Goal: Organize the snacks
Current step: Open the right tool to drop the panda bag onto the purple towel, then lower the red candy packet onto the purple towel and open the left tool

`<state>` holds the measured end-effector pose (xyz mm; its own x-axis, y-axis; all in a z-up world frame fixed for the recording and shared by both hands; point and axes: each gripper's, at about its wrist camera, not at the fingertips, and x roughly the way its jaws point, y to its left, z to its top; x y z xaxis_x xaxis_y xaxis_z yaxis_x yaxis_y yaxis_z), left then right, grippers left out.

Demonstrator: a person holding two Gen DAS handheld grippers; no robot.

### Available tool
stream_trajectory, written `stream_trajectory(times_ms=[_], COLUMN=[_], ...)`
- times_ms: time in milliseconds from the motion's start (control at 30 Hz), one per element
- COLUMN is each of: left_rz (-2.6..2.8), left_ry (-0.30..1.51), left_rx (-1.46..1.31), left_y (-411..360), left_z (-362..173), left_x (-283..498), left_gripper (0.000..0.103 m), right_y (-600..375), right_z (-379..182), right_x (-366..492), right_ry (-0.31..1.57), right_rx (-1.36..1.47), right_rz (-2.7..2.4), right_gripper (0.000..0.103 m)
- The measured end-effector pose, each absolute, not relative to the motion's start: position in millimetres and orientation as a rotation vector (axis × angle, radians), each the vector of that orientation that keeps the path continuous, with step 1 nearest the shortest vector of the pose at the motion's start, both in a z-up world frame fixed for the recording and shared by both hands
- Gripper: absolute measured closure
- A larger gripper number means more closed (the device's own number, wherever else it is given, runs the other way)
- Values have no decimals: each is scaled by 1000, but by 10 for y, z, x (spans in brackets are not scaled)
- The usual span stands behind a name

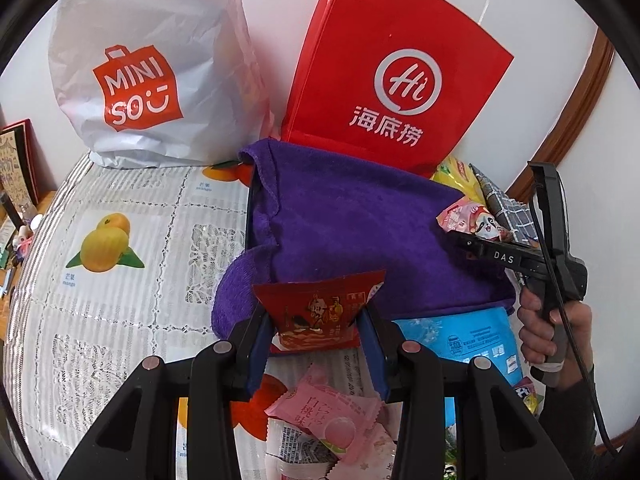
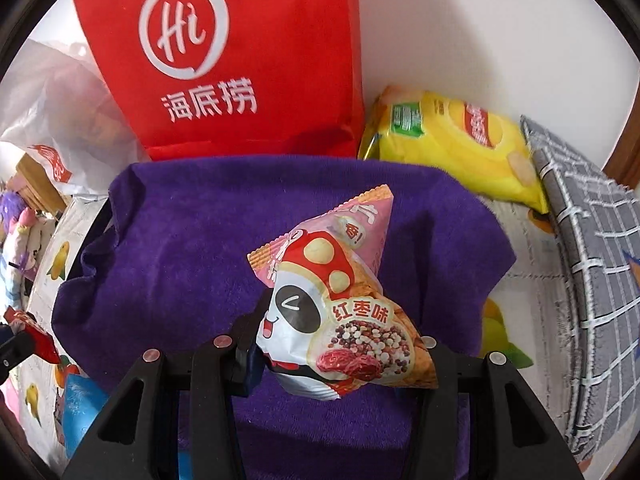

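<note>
Gripping a small red snack packet point(image 1: 320, 312) between both fingers, left claw point(image 1: 318, 334) clenched on it, packet held above the near edge of the purple towel point(image 1: 352, 232). Under this claw, on the bench point(image 1: 132, 208) with its fruit-printed lace cloth, a pink peach-flavour packet point(image 1: 332, 412), and just beside it to the right a blue snack bag point(image 1: 468, 340) touching the towel edge.

Holding a pink snack packet with a panda and mushroom picture point(image 2: 340, 304), right claw point(image 2: 340, 356) closed on its lower part, packet lifted over the middle of the purple towel point(image 2: 200, 240). Cannot tell whether the packet touches the towel. Seen also from the left camera at the right side, the same claw point(image 1: 456, 234) with the pink packet point(image 1: 472, 220) at its tip and a hand point(image 1: 548, 320) on the handle.

Standing at the far edge of the bench, against the wall: a red paper bag point(image 1: 392, 80) just behind the towel, a white Miniso plastic bag point(image 1: 152, 72) towards the far left corner. Lying near the far right corner, a yellow chips bag point(image 2: 460, 144), beside a grey checked basket point(image 2: 592, 240).
</note>
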<state>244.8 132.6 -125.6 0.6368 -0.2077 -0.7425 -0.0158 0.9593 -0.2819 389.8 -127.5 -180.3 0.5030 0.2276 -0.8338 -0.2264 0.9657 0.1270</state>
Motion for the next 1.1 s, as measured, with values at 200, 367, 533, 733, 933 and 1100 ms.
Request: stream_trajectory(times_ms=[200,367,533,733,933,1100], left_rz=[-109,-125,-142,-143,-101,-62], left_ry=[900,910,913,919,934,950], left_rx=[-277,-264,-252,-234,-175,-163], left_y=[1332,1293,1246,1169,1015,936], left_z=[-1315,-1332,-1323,-1209,-1047,-1084], left_x=[2494,2499,2511,2587,2756,2967], left_gripper=[64,64,64,64,64,64], right_y=[-1237,-1235,-1362,-1612,-1806,-1774], right_z=[-1888,-1773,-1475,-1379,-1485,-1479], right_x=[3914,3796,3453,2961,2718,2647], right_ry=[1029,995,911,844,797,792], right_rx=[-30,-68,-109,-75,13,-38], right_rz=[288,292,249,223,203,228], right_gripper=[54,26,26,25,25,25])
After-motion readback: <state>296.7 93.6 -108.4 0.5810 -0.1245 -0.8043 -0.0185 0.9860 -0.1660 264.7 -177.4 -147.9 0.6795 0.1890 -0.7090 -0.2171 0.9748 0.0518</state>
